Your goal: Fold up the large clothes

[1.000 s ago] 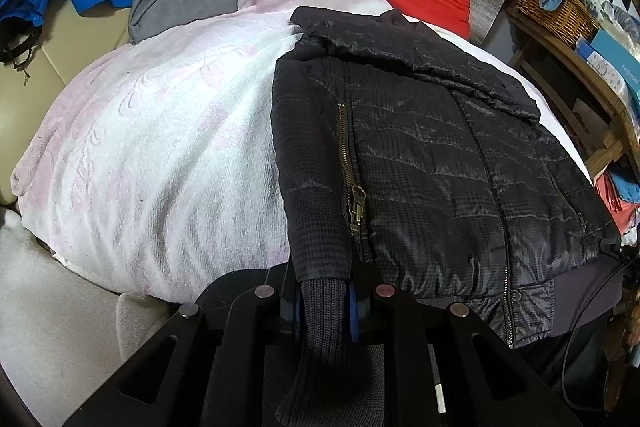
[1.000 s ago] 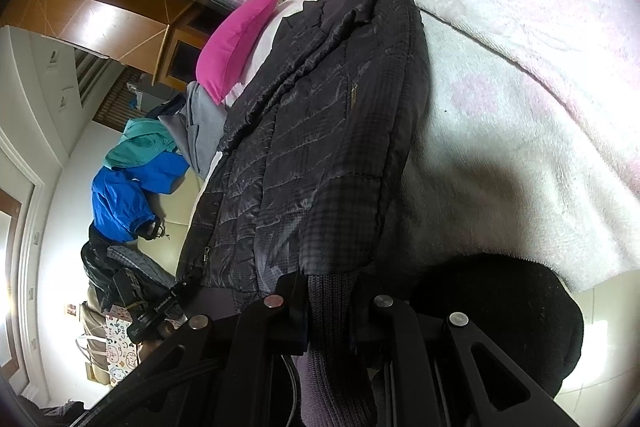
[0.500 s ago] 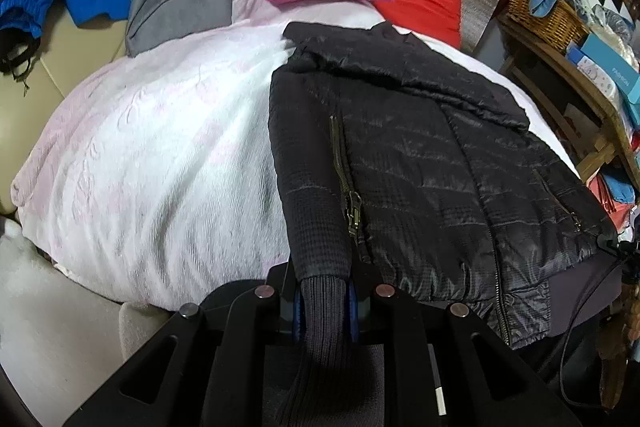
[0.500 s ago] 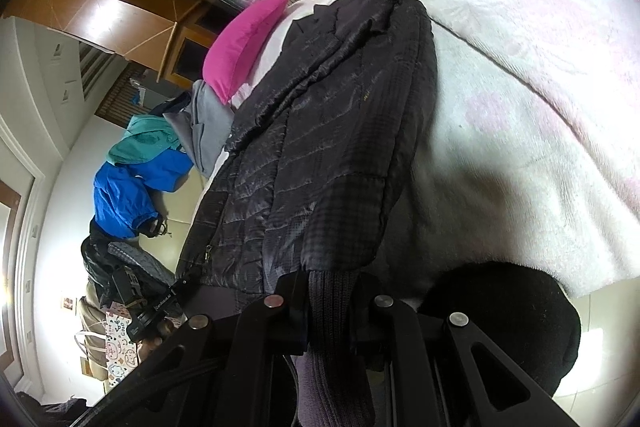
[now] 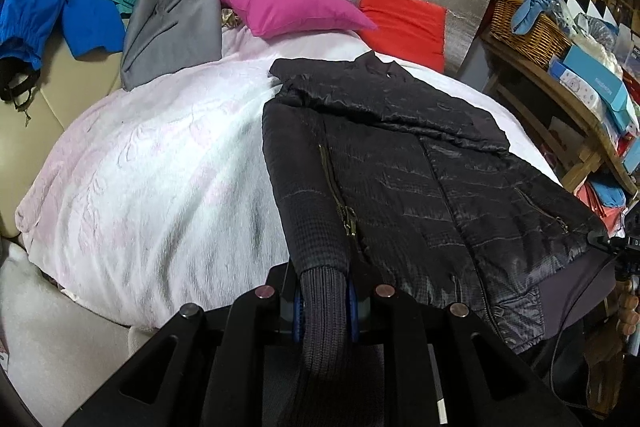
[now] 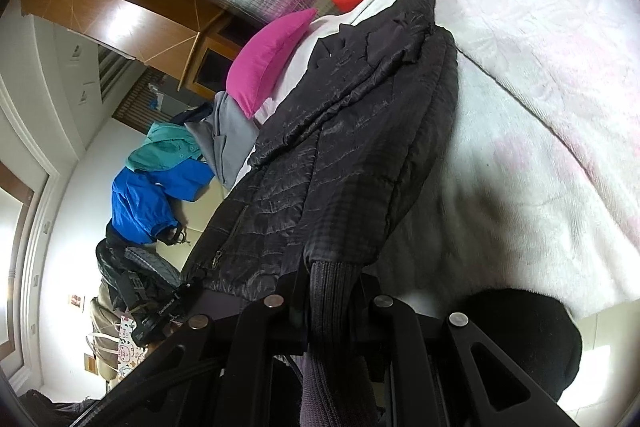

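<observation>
A black quilted jacket (image 5: pixel 420 187) lies spread on a bed with a white-pink blanket (image 5: pixel 160 179), collar toward the pillows. My left gripper (image 5: pixel 323 303) is shut on the ribbed knit cuff (image 5: pixel 322 315) of one sleeve at the bed's near edge. In the right wrist view the jacket (image 6: pixel 340 167) runs away from me, and my right gripper (image 6: pixel 330 311) is shut on the other ribbed cuff (image 6: pixel 332 291). Both sleeves lie along the jacket's sides.
A magenta pillow (image 5: pixel 288 5) and a red cushion (image 5: pixel 404 23) lie at the head of the bed. Grey (image 5: pixel 172 31), blue (image 5: pixel 40 15) and teal clothes sit at the left. A wooden shelf with a wicker basket (image 5: pixel 528 27) stands to the right.
Both grippers have pulled back a little from the bed while holding the cuffs. The jacket looks smaller and farther off, its sleeves drawn straighter toward me.
</observation>
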